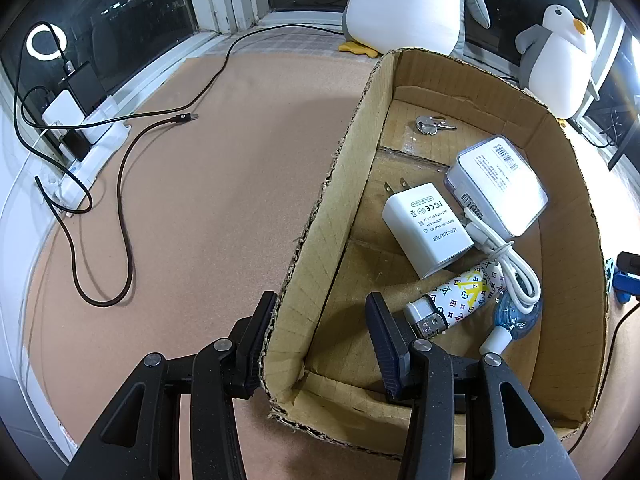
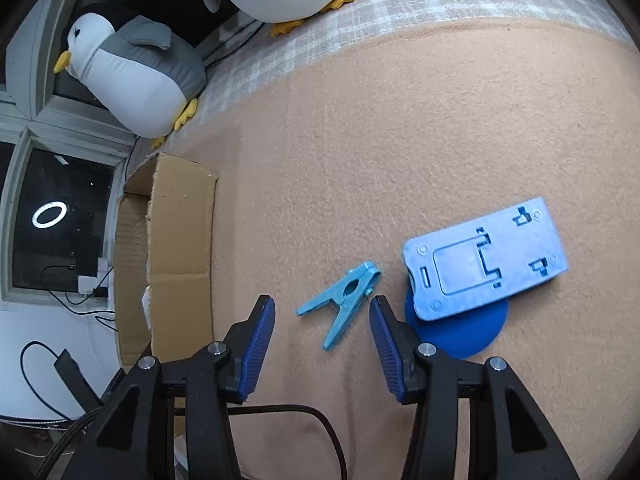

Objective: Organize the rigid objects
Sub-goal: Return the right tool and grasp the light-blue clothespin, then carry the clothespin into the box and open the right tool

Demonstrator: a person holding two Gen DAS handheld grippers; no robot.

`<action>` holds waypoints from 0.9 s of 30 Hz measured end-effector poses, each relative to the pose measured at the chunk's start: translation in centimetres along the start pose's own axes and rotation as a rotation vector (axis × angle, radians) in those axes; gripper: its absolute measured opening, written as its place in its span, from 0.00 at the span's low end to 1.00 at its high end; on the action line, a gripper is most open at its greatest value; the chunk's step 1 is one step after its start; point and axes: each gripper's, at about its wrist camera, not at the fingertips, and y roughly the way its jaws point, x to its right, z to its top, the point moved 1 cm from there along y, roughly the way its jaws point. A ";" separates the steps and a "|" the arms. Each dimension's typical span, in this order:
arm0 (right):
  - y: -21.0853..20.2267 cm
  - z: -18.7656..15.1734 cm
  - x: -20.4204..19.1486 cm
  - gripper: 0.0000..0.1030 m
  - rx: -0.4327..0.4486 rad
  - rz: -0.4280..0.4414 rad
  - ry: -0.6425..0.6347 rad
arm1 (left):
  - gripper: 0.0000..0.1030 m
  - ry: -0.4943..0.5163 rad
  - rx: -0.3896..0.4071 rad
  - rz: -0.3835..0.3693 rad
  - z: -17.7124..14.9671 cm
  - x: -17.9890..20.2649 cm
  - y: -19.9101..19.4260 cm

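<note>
Nearest in the right wrist view, the right hand-held gripper [image 2: 322, 342] hangs tilted down over the bench [image 2: 400, 140] with its 2 blue pads apart and nothing pressed between them. The light-blue clothespin [image 2: 344, 304] lies flat on the peach cloth in the gap just ahead of the fingertips, handles splayed toward the camera, jaw end pointing up and right. The pads do not touch it. Just beside it on the right stands a blue phone stand [image 2: 480, 266], its pale plate tilted on a round darker base.

The step in hand looks like the approach to picking up the clothespin. The next move calls for lowering until the pads straddle its body, then closing across the narrow middle, not across the spread handles, and keeping clear of the phone stand's base.

In the left wrist view, the left hand-held gripper [image 1: 320, 340] straddles the near-left wall of the cardboard box [image 1: 320, 216], 1 pad outside, 1 inside; it is near its narrowest, yet whether it truly pinches the wall I cannot tell. Inside the box lie a patterned lighter [image 1: 452, 300], a white charger [image 1: 428, 228], a coiled white cable [image 1: 508, 260], a clear case [image 1: 496, 188] and keys [image 1: 432, 124] farthest back. Beyond sit 2 plush penguins [image 1: 560, 64] at the window.
</note>
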 end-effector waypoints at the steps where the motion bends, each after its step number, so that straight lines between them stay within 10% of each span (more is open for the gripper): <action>1: 0.2 0.1 -0.3 0.44 -0.002 -0.007 -0.008 | 0.48 0.000 0.000 0.001 0.0 0.0 0.0; 15: 2.7 -0.7 -5.8 0.20 0.009 -0.303 -0.377 | 0.48 -0.010 -0.001 -0.011 -0.1 0.0 0.1; 27: 0.7 -1.4 -5.6 0.19 0.072 -0.238 -0.411 | 0.48 -0.011 -0.002 -0.009 -0.1 -0.1 0.1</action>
